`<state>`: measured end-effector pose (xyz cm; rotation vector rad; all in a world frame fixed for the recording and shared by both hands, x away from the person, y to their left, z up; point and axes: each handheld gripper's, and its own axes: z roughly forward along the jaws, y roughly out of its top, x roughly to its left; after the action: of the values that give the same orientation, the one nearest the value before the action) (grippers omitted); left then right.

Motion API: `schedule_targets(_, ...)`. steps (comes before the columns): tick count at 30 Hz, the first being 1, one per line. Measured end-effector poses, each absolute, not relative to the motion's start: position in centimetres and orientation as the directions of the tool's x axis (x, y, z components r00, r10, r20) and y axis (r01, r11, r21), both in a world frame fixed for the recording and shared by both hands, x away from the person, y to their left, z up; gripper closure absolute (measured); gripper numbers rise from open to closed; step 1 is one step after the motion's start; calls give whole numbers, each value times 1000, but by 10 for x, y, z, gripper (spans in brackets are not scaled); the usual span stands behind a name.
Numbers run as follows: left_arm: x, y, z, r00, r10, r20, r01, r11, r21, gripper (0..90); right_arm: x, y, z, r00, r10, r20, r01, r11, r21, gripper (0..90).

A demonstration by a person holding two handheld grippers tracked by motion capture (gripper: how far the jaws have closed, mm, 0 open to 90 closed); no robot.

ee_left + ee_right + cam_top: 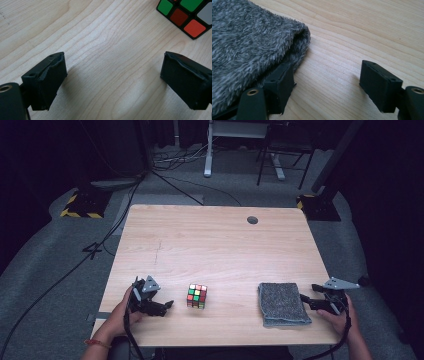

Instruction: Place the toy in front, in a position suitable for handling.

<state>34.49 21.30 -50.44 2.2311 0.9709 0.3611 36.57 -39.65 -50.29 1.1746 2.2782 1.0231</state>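
Puzzle cube (197, 296) and folded cloth (282, 303): both untouched. Left gripper (168, 306), right gripper (304, 299): jaws wide, empty; grasping not yet begun.

text: we read none | labels, brands, numbers: we find none on the table (210, 245), the cube (197, 296) or the grey cloth (282, 302) | signs: we make out no legible ones

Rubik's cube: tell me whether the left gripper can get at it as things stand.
Probably yes. The left gripper lies beside the Rubik's cube with its jaws open, pointing toward it, and bare table lies between them.
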Motion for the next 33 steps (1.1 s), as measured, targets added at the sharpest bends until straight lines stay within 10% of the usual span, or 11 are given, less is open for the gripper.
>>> schedule_targets(18,339,191,-505,763,646,-19,488,-558,671,51,368,-394,-492,-607,794,28,511,364,779,276)
schedule_targets(33,331,166,-504,794,608,-14,458,-583,671,54,342,-329,-459,-837,545,-49,322,563,761,351)
